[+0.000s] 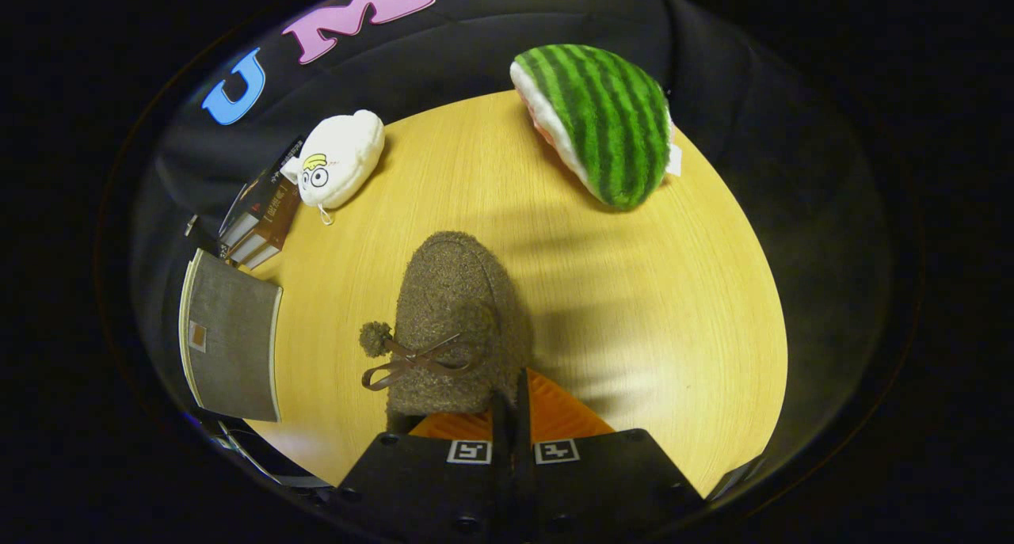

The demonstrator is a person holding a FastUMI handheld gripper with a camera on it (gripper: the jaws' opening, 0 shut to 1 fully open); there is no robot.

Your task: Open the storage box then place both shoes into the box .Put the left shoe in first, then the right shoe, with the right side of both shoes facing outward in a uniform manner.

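Tongs (507, 417): clenched on the heel rim of the brown fuzzy shoe (455, 322), toe pointing away over the desk (634, 306).
Box (230, 334): grey, at the desk's left edge (lid state unclear).
Advice: keep the pinch firm, swing left, bow side steady.

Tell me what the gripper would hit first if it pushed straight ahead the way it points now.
Nothing fresh: the gripper is already shut on the brown fuzzy shoe, pinching its rear edge. Straight on past the toe lies bare wooden table, then the booth's black cloth; depth there is unclear.
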